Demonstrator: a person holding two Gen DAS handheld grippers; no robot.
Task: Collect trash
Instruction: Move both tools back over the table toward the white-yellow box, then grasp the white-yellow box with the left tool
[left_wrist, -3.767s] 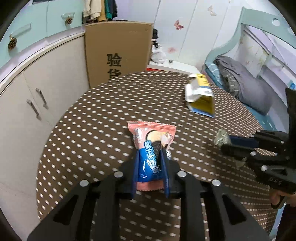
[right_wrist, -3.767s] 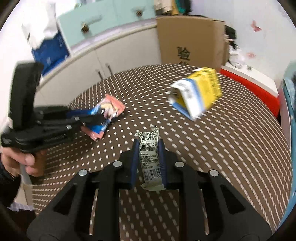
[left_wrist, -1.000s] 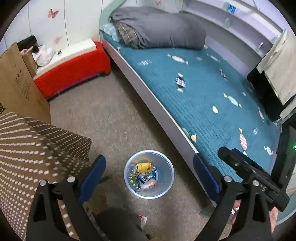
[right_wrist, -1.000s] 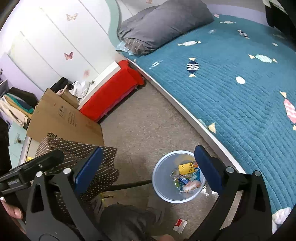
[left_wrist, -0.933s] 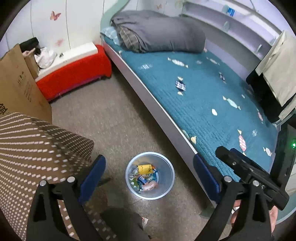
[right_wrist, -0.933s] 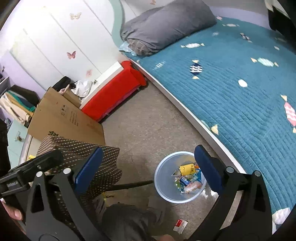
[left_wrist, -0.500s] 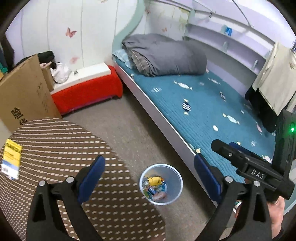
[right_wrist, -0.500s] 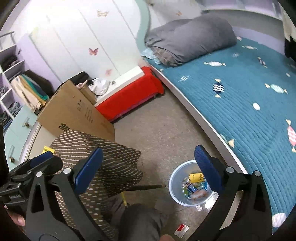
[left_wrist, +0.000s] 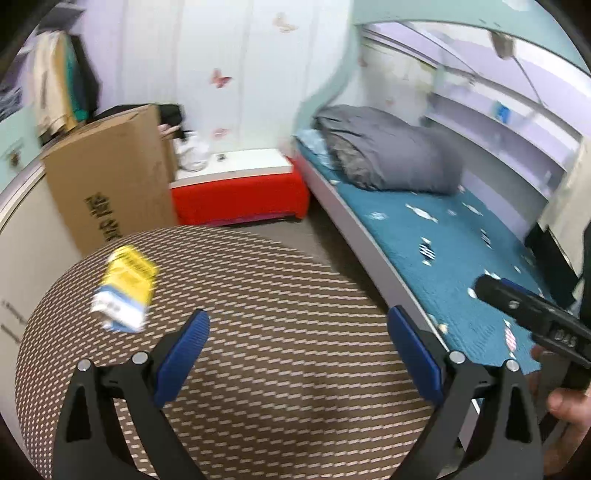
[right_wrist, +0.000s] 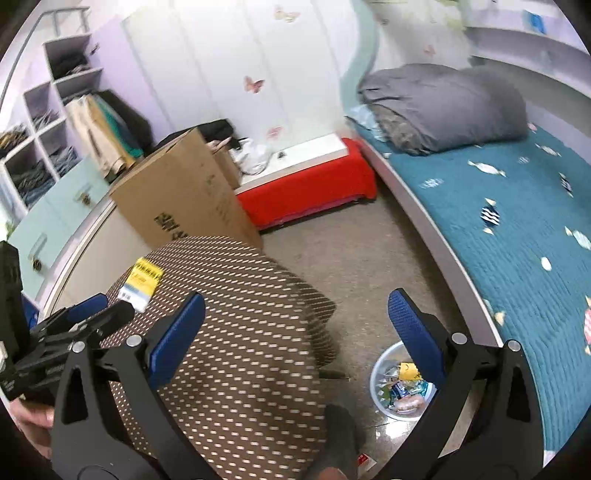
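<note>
Both the left tongs (left_wrist: 297, 343) and right tongs (right_wrist: 295, 326) are spread wide, empty; a yellow packet (left_wrist: 125, 291) is left on the counter (left_wrist: 277, 295).

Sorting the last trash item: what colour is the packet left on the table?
Yellow and blue with white, the packet shows sharpest in the right wrist view.

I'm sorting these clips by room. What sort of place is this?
Most likely a bedroom: a bed with a folded grey quilt, open shelves of folded clothes, and a small round table beside the bed.
</note>
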